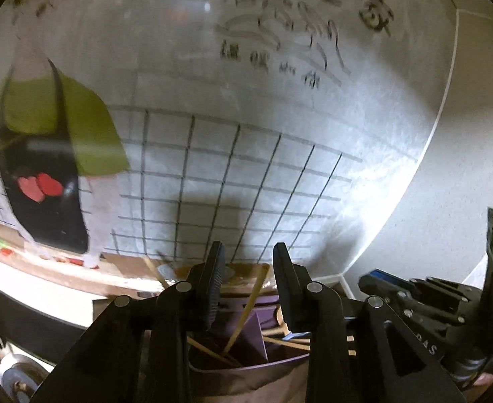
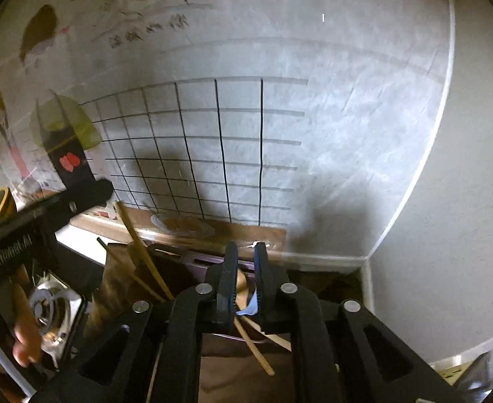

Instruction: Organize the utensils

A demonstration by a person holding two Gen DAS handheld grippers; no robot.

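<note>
Purple plastic utensil holder (image 1: 246, 346) sits below both cameras, against the wall (image 2: 313, 134) at the back edge of the worktop (image 2: 88, 245); its divided compartments take bamboo chopsticks (image 1: 246, 305), which lean at angles because the slots are deep and loose. Left hand-held gripper (image 1: 248, 285): jaws stand wide apart, empty, poised above the holder's rim, likely free for the next pick. Right hand-held gripper (image 2: 244, 278): jaws narrow, pinched on a wooden spoon (image 2: 241, 283) with its handle hanging down toward the holder, so the piece can drop in handle-first. A scrap of blue (image 2: 250, 305) shows between the jaws; cannot tell what it is. A grid-lined poster (image 2: 196, 151) covers the wall. Judged step: lowering the spoon into a compartment.
</note>
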